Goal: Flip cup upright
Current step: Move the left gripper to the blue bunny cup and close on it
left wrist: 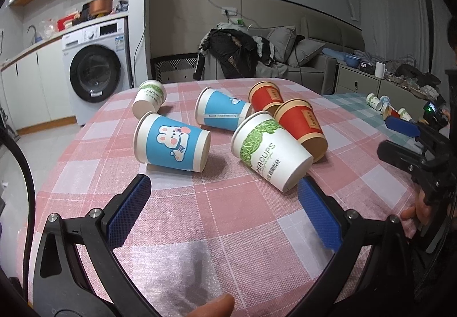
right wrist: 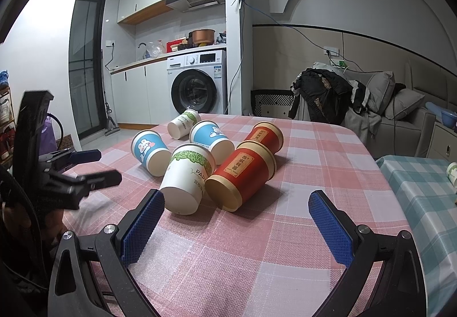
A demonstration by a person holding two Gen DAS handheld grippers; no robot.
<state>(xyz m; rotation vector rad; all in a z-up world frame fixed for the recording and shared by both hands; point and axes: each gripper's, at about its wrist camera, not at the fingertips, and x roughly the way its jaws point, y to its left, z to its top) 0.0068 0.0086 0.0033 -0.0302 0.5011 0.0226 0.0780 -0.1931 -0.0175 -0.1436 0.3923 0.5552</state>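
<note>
Now both grippers, left gripper (left wrist: 224, 191) and right gripper (right wrist: 237, 207), gape empty; cups (left wrist: 172, 143) lie toppled

Six cups lie on their sides in a cluster on the bench (right wrist: 314, 231). Seen from the right wrist, the nearest cup (right wrist: 187, 178) touches another cup (right wrist: 242, 178) on its right. Behind them lie three more (right wrist: 150, 153) (right wrist: 211, 140) (right wrist: 265, 135), and the farthest cup (right wrist: 182, 124) sits at the back left. A washing machine (right wrist: 198, 83) stands beyond the bench.
</note>
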